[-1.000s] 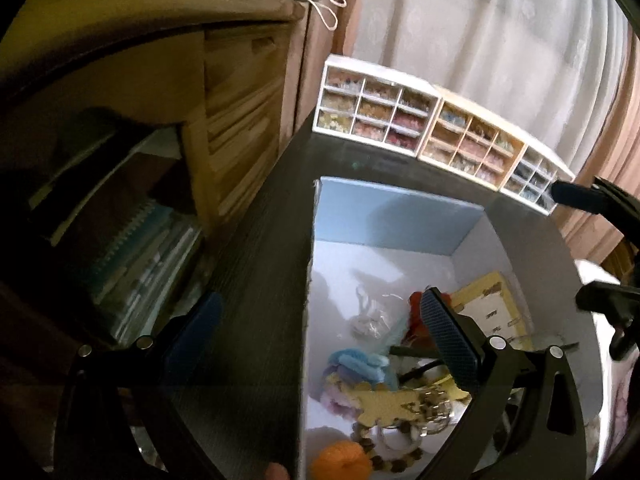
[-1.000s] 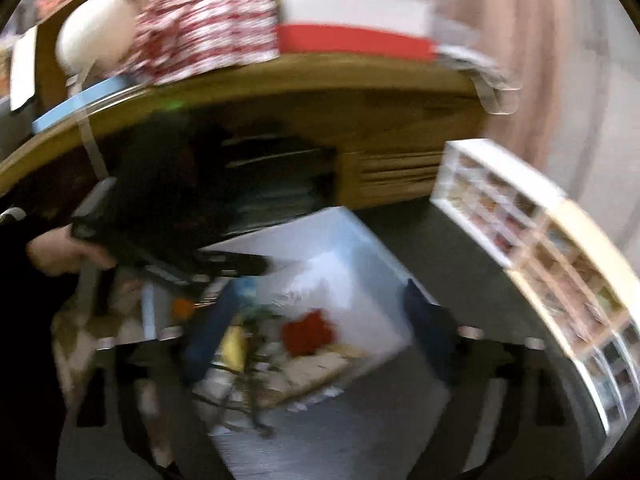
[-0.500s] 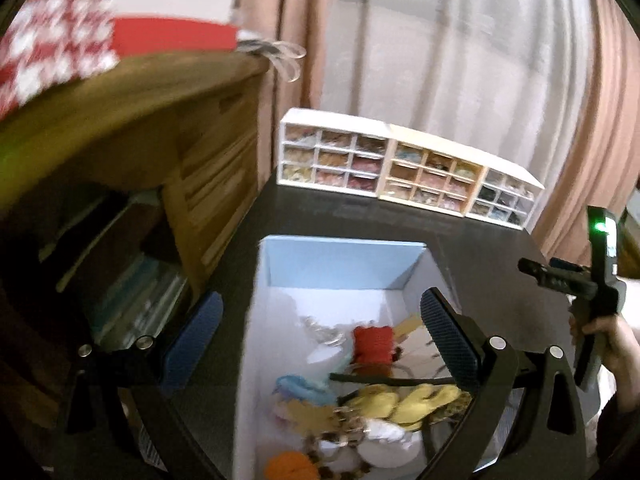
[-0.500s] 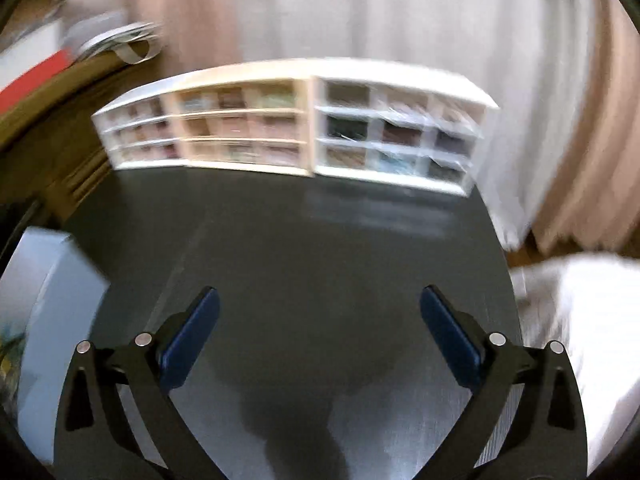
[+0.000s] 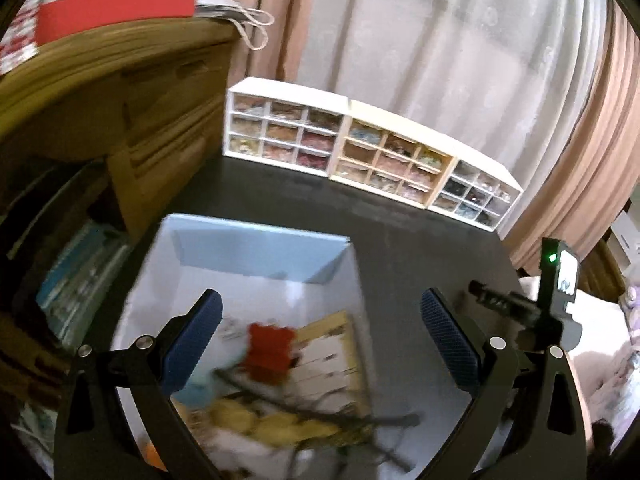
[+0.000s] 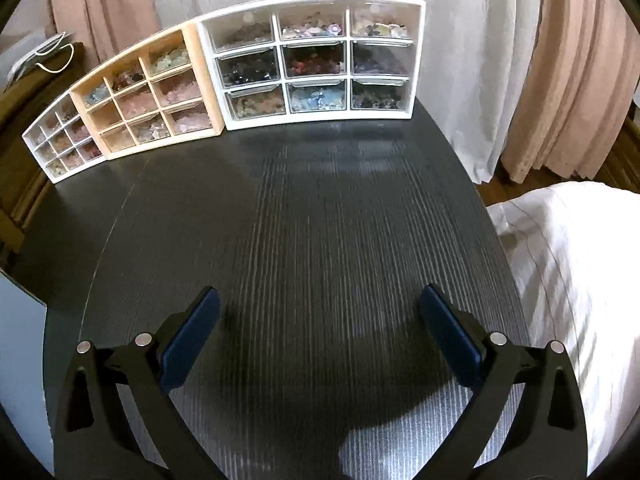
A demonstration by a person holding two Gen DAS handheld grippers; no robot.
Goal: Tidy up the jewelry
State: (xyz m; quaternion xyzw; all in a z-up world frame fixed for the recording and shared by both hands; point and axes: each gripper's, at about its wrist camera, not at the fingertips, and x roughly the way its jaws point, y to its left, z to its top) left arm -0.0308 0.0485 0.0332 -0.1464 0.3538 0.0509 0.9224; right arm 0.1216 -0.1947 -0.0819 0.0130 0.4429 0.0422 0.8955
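Below left claw [image 5: 320,332], box [image 5: 260,240] jewelry [image 5: 268,352] blurred, cut off; both claws, right claw [image 6: 319,326] included, wide open, empty.

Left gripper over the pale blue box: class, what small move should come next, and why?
Probably lower the open left gripper onto the red fabric piece in the pale blue box: it lies topmost between the fingers, and nothing is held yet.
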